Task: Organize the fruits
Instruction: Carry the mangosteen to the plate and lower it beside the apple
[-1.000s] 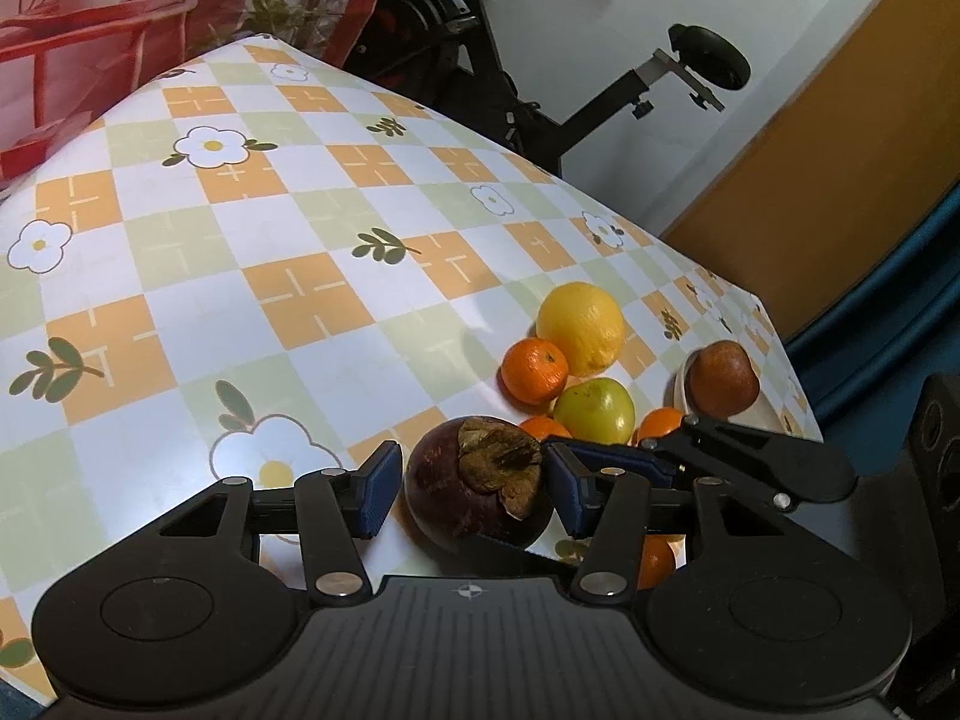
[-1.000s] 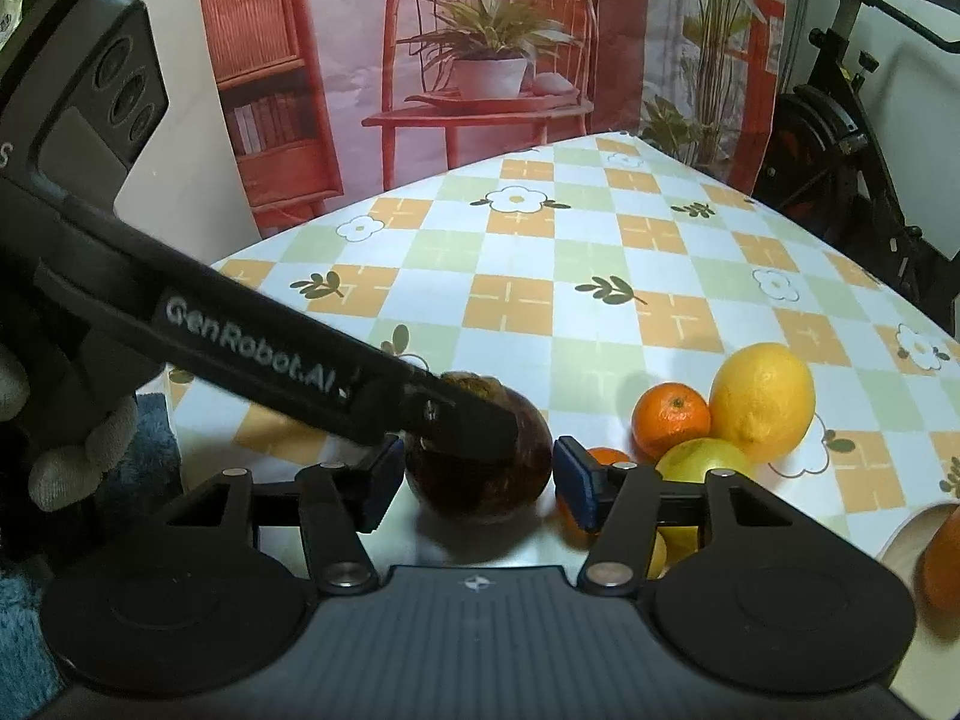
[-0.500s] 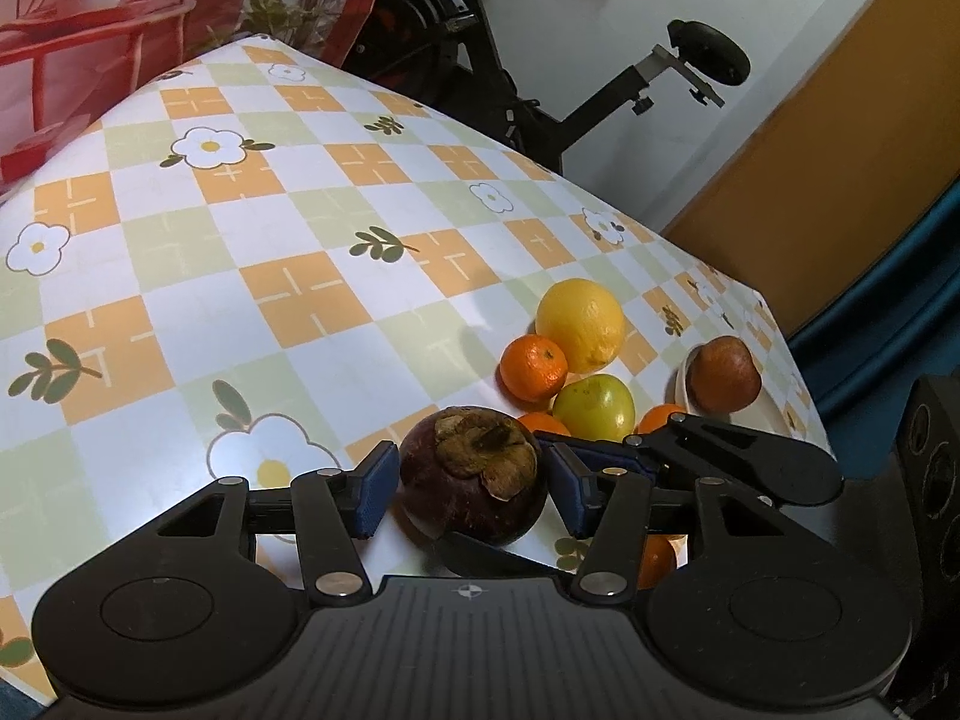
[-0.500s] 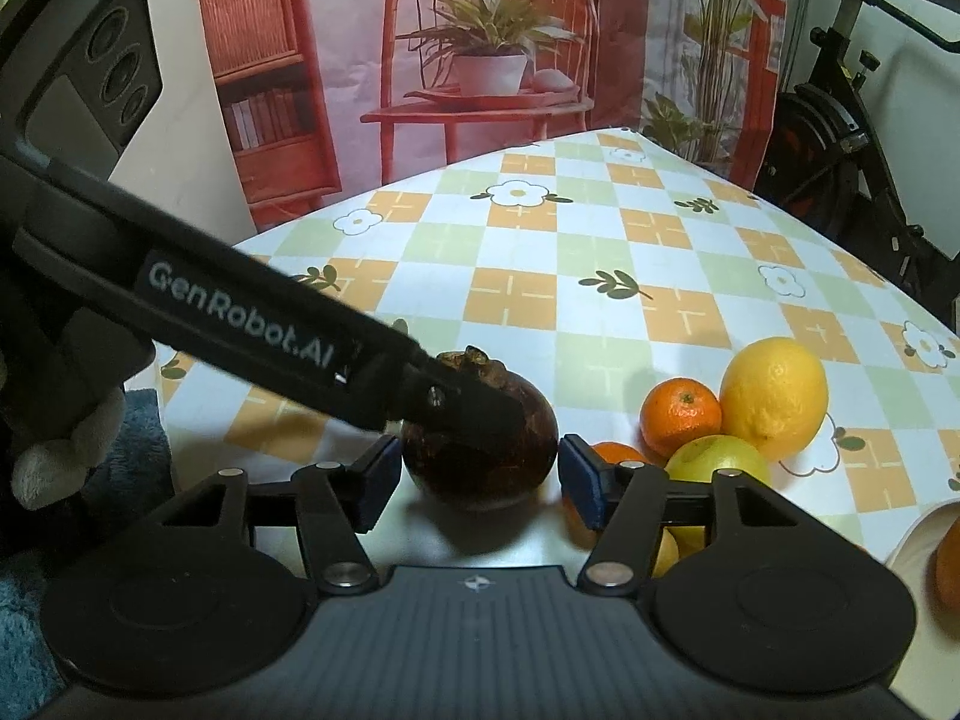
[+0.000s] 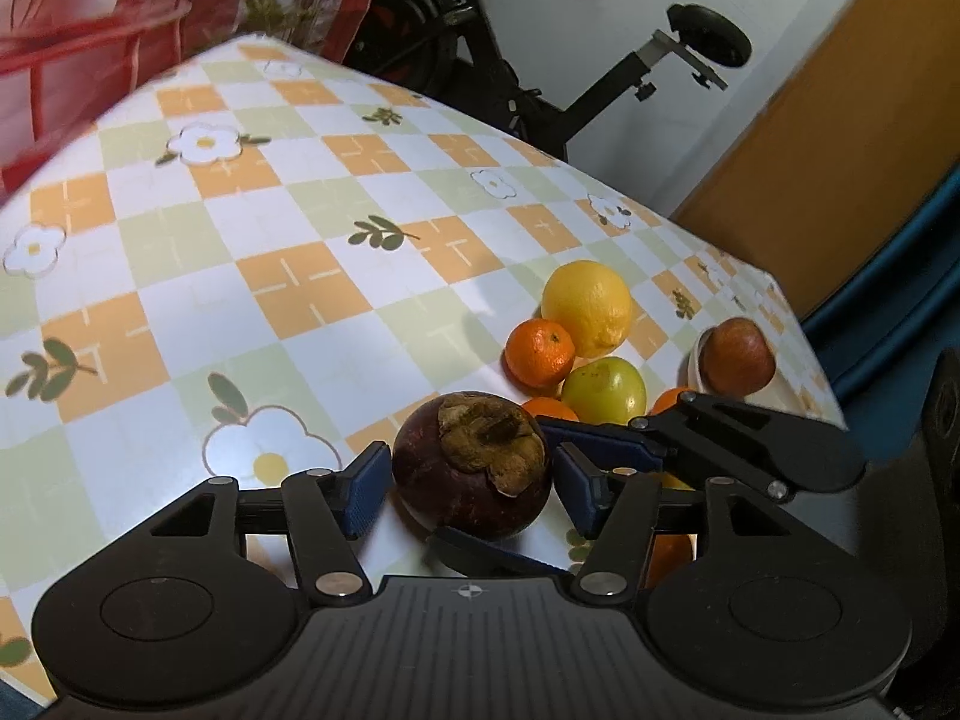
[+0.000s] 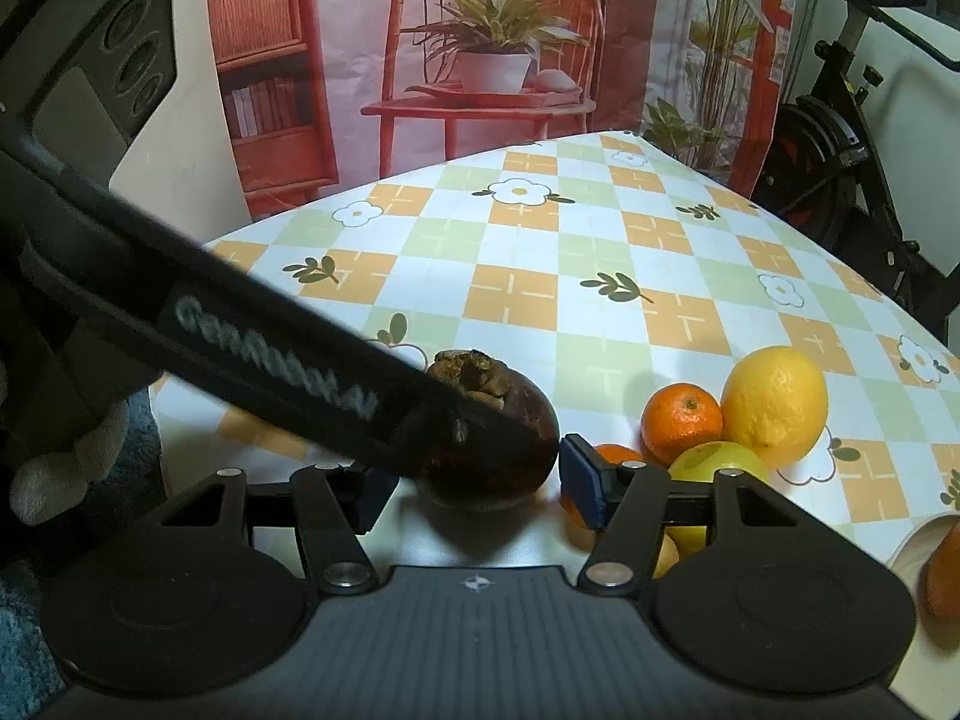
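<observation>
1 fruit only in the white bowl [image 5: 695,360] at the far right edge of the surface [image 5: 300,276]: a reddish-brown fruit [image 5: 737,355]. Looks early in the sorting, then.

Left loose in a huddle near the bowl: a lemon [image 5: 588,306], a mandarin [image 5: 540,351] touching it, a green fruit [image 5: 606,390] just in front, and at least 2 more orange ones half hidden behind the tools.

In hand now: a dark purple mangosteen [image 5: 474,474], apparently resting near the front edge of the surface, between the pads of both tools at once.

Left tongs [image 5: 471,486] about half spread and opening, blue pads clear of the mangosteen on either side, gripping nothing. Right tongs [image 6: 474,480] about half spread around the same fruit. Cannot tell whether pressing or merely beside it, with 1 pad hidden behind the left tool's finger.

Likely in the way of a carry toward the bowl: the huddle of citrus between mangosteen and bowl, plus the 2 crossed tools themselves.

Beyond the surface: an exercise bike [image 5: 540,90] and a printed backdrop [image 6: 480,60].
</observation>
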Demonstrator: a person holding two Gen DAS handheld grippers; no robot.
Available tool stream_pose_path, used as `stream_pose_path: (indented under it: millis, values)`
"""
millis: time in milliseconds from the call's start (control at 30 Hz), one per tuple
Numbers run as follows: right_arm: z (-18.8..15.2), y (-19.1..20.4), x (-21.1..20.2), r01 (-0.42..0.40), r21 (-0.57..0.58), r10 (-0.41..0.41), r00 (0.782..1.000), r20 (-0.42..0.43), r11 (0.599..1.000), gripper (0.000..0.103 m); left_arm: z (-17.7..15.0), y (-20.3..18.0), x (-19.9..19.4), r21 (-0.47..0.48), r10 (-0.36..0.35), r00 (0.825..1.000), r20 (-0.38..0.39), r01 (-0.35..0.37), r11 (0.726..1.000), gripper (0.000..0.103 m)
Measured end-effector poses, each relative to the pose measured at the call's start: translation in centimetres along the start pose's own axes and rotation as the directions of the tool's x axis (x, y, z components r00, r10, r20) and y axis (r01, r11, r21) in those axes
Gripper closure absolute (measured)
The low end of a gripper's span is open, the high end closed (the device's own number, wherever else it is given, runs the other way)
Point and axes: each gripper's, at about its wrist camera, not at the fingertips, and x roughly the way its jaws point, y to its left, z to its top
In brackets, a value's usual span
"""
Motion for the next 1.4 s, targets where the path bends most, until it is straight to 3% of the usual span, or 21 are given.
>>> stream_pose_path:
  millis: [367,733,1067,1400]
  values:
    - [0.2,-0.3,-2.3,0.010,0.028,-0.013,0.996,0.084,1.000,0.042,0.8,-1.9,-1.9,0.055,-0.001,0.997,0.071,-0.003,0.998,0.041]
    - [-0.3,-2.6,-6.3,0.061,0.092,-0.077,0.980,0.183,0.994,0.042,2.7,-7.9,-1.5,0.199,-0.016,0.996,0.085,-0.001,0.980,0.041]
    - [-3.2,-7.5,-10.5,0.142,0.220,-0.191,0.956,0.222,0.965,0.042,3.9,-15.2,2.4,0.333,-0.066,0.997,0.029,0.053,0.941,0.041]
    - [-7.5,-12.2,-12.5,0.201,0.348,-0.277,0.943,0.183,0.916,0.042,2.7,-19.6,8.0,0.412,-0.084,0.993,-0.078,0.109,0.905,0.041]
